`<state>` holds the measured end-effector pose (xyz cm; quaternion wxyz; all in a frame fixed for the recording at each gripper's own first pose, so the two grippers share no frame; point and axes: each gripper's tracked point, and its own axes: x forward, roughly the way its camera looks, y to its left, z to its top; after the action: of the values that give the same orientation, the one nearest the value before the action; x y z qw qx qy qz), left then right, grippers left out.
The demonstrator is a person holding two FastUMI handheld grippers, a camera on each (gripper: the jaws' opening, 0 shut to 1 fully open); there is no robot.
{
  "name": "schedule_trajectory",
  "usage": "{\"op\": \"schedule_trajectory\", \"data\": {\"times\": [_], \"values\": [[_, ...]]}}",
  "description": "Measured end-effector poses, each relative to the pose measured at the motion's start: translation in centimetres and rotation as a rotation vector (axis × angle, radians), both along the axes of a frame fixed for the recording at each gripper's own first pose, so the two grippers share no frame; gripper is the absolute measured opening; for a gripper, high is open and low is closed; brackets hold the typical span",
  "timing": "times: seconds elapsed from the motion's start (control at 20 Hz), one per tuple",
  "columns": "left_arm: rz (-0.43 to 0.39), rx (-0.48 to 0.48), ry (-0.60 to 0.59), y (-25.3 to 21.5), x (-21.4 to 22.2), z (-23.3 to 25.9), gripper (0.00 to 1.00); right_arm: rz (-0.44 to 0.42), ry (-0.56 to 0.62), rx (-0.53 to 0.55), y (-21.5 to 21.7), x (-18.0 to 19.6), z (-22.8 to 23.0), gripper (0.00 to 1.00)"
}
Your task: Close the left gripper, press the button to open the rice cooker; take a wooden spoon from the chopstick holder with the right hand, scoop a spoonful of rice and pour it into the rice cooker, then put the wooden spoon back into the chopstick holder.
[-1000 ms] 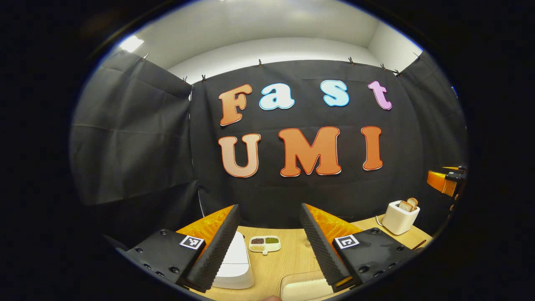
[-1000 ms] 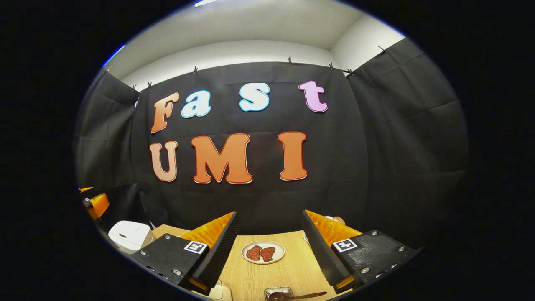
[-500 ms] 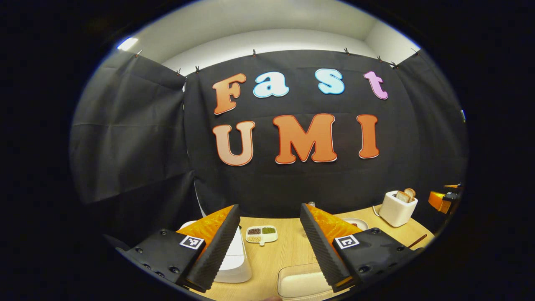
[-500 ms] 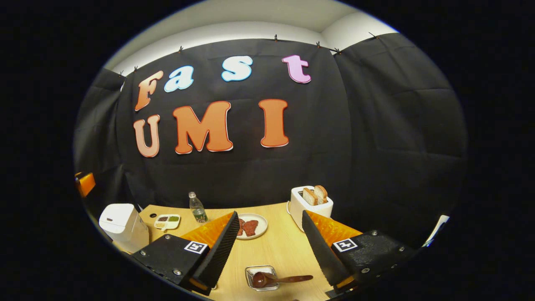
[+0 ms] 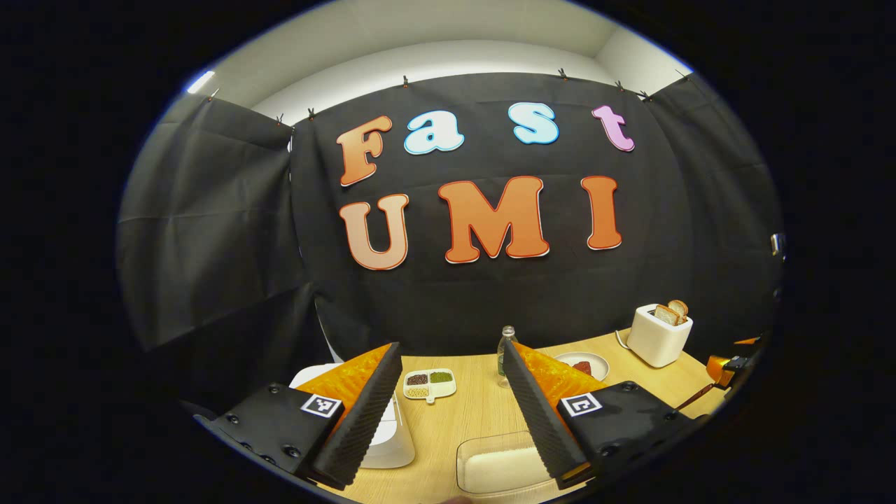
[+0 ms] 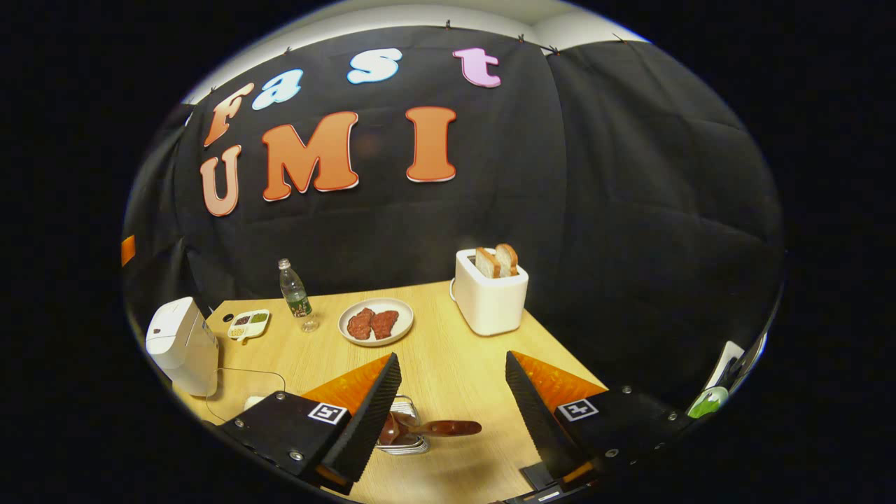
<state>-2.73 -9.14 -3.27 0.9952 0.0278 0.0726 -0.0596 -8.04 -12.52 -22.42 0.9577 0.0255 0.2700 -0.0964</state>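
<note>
The white rice cooker (image 5: 383, 435) stands with its lid down, partly behind one finger of my left gripper (image 5: 450, 347), which is open with nothing in it. A clear box of white rice (image 5: 493, 467) lies low between its fingers. In the right gripper view the rice cooker (image 6: 178, 343) stands at the table's far left. The wooden spoon (image 6: 437, 427) rests with its bowl in a small metal chopstick holder (image 6: 404, 439), handle pointing right. My right gripper (image 6: 451, 357) hangs open above it, apart from it.
On the wooden table (image 6: 448, 350) stand a white toaster (image 6: 490, 294) with two bread slices, a plate of red meat (image 6: 376, 322), a small bottle (image 6: 294, 290) and a divided dish of beans (image 6: 248, 323). A thin cable (image 6: 245, 373) runs from the cooker.
Both views have tipped downward, bringing more of the table into sight. My right gripper has moved in over the spoon and holder. Both grippers stay open.
</note>
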Motion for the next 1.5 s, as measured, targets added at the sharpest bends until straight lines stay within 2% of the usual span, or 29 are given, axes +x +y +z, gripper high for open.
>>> {"op": "schedule_trajectory", "data": {"times": [0.3, 0.4, 0.5, 0.6, 0.65, 0.7, 0.8, 0.85, 0.9, 1.0, 1.05, 1.1, 1.25, 1.4, 1.45, 1.5], "values": [[0.031, 0.034, 0.009, 0.0, -0.3, -0.1, 0.95, -0.072, 0.145, 0.167, 0.2, -1.3, -6.5, 0.93], [0.045, 0.04, 0.019, 0.2, -0.6, -0.5, 1.0, -0.085, 0.183, 0.241, 0.8, -2.0, -8.2, 0.92], [0.063, 0.045, 0.03, 0.4, -0.6, -0.8, 1.0, -0.094, 0.175, 0.295, 1.3, -1.8, -8.9, 0.88], [0.076, 0.049, 0.039, 0.6, -0.8, -1.0, 1.0, -0.084, 0.187, 0.342, 2.1, -1.6, -9.5, 0.76], [0.081, 0.051, 0.039, 0.7, -1.0, -1.0, 1.0, -0.073, 0.186, 0.356, 2.6, -1.3, -9.7, 0.66], [0.087, 0.054, 0.039, 0.7, -1.1, -1.0, 0.95, -0.062, 0.179, 0.359, 2.8, -0.8, -9.8, 0.55], [0.097, 0.062, 0.037, 0.7, -1.5, -0.9, 0.95, -0.042, 0.169, 0.372, 3.1, -0.2, -9.8, 0.46], [0.103, 0.066, 0.035, 0.9, -1.5, -0.9, 1.0, -0.038, 0.166, 0.387, 3.4, 0.1, -9.7, 0.39], [0.11, 0.071, 0.031, 1.1, -1.6, -0.7, 0.95, -0.038, 0.166, 0.401, 3.5, 0.5, -9.9, 0.37], [0.126, 0.081, 0.027, 1.3, -1.8, -0.5, 0.95, -0.042, 0.158, 0.43, 3.7, 1.0, -10.1, 0.31], [0.133, 0.085, 0.025, 1.4, -2.0, -0.5, 0.95, -0.047, 0.151, 0.455, 3.8, 1.2, -9.9, 0.22], [0.14, 0.088, 0.025, 1.4, -2.1, -0.4, 0.96, -0.049, 0.149, 0.481, 4.2, 1.6, -10.0, 0.26], [0.157, 0.094, 0.032, 1.4, -2.4, -0.6, 0.95, -0.048, 0.134, 0.494, 4.5, 2.0, -9.5, 0.19], [0.187, 0.111, 0.04, 1.6, -2.8, -0.9, 0.95, -0.013, 0.066, 0.492, 4.4, 3.1, -7.0, 0.19], [0.199, 0.114, 0.046, 1.9, -2.9, -1.2, 0.95, 0.004, 0.052, 0.485, 4.4, 3.1, -6.1, 0.16], [0.21, 0.112, 0.054, 2.1, -3.0, -1.5, 1.0, 0.022, 0.048, 0.478, 4.6, 3.3, -5.6, 0.16]]}}
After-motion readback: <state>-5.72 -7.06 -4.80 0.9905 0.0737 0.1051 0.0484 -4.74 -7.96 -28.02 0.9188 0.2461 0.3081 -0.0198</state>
